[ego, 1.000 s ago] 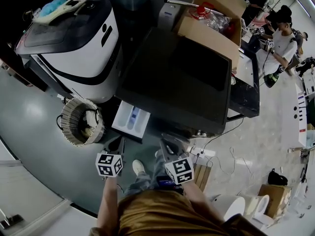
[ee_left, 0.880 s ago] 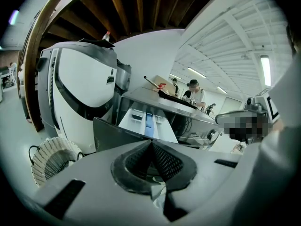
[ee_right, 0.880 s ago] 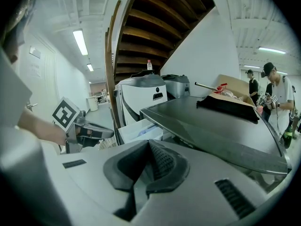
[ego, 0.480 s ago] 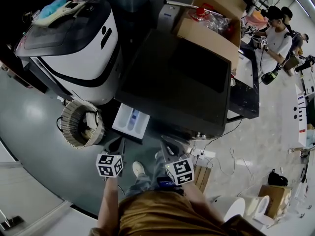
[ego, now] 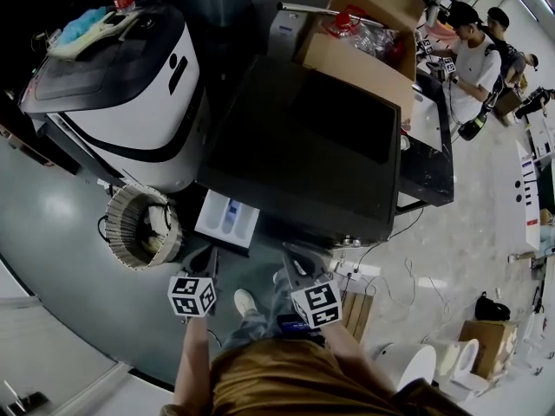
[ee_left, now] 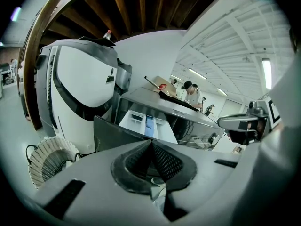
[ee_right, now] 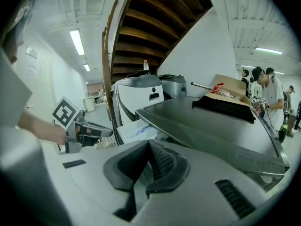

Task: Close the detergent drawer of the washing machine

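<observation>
Detergent drawer (ego: pixel 227 218) standing pulled out from the dark washing machine (ego: pixel 303 137) in the head view, with left gripper (ego: pixel 211 256) and right gripper (ego: pixel 290 256) close before the machine's front. Left gripper view: jaws pressed together, empty, drawer straight ahead. Right gripper view: jaws together, empty, drawer ahead-left.

A woven basket (ego: pixel 121 232) stands on the floor (ego: pixel 52 211) beside a white-and-black appliance (ego: pixel 130 115); an open cardboard box (ego: pixel 347 63) holds clutter.

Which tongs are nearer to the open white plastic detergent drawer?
Left. The left tongs hover just before the white detergent drawer; the right tongs are farther off to its right.
</observation>
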The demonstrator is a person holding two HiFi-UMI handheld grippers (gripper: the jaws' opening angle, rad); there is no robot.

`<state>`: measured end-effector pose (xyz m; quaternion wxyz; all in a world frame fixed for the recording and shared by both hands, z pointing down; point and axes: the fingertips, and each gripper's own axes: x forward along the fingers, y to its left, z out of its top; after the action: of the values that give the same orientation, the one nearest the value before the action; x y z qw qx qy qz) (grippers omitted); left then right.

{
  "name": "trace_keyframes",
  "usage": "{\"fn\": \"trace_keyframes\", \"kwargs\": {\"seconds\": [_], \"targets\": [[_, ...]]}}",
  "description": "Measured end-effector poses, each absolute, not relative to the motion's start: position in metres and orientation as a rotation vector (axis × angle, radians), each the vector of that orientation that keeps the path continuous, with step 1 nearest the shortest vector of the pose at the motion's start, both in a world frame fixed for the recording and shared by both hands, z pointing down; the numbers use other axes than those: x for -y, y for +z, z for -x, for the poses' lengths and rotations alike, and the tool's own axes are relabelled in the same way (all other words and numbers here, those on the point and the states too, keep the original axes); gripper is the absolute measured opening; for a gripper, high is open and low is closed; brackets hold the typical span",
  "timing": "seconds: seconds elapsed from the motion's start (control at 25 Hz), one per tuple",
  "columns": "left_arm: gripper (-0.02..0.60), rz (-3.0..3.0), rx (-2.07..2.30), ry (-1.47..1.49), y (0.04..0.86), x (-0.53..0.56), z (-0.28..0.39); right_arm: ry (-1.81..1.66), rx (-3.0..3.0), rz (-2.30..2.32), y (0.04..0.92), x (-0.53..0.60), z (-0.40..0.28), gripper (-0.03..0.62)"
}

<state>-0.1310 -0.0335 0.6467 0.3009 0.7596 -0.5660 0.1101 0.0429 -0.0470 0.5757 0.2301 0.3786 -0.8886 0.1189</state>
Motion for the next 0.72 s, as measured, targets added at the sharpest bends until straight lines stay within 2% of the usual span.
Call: {"fn": "trace_keyframes", "kwargs": {"seconds": [0.72], "targets": [[0.025,-2.005,1.507,0.300,0.645,0.063,0.127,0.328,2.426,-1.094,0.572,0.061,-0.058,0.012]]}}
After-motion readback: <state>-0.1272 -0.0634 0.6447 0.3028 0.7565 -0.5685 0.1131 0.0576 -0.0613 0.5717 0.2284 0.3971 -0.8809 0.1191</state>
